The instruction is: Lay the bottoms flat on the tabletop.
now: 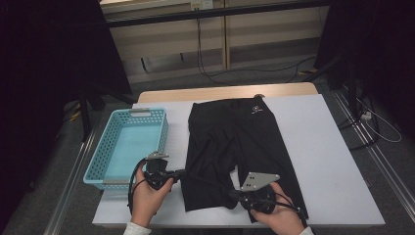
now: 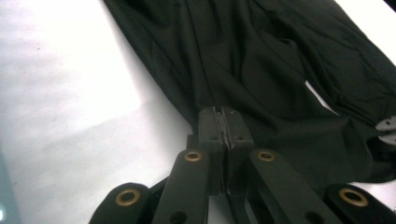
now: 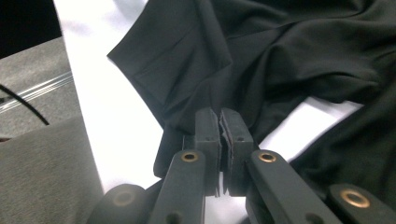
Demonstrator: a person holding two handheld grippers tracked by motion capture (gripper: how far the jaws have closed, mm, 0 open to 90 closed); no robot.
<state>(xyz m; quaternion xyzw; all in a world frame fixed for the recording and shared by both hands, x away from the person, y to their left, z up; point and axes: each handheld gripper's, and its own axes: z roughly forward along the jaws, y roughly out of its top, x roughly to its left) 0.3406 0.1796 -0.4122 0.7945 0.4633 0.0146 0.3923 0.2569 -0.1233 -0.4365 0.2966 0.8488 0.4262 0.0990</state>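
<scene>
A pair of black shorts (image 1: 235, 137) lies flat on the white table (image 1: 318, 147), waistband at the far side with a small white logo. My left gripper (image 1: 182, 172) is at the outer edge of the shorts' left leg, near the hem. In the left gripper view its jaws are pressed together on the edge of the black shorts (image 2: 261, 79), so the left gripper (image 2: 225, 117) is shut on it. My right gripper (image 1: 233, 194) sits at the near hem between the two legs. In the right gripper view the right gripper (image 3: 219, 120) is shut on a fold of the black shorts (image 3: 261, 51).
A light blue plastic basket (image 1: 100, 161) with nothing in it stands at the table's left edge, just beyond my left hand. Bare white table lies to the right of the shorts. Grey floor, cables and dark stands surround the table.
</scene>
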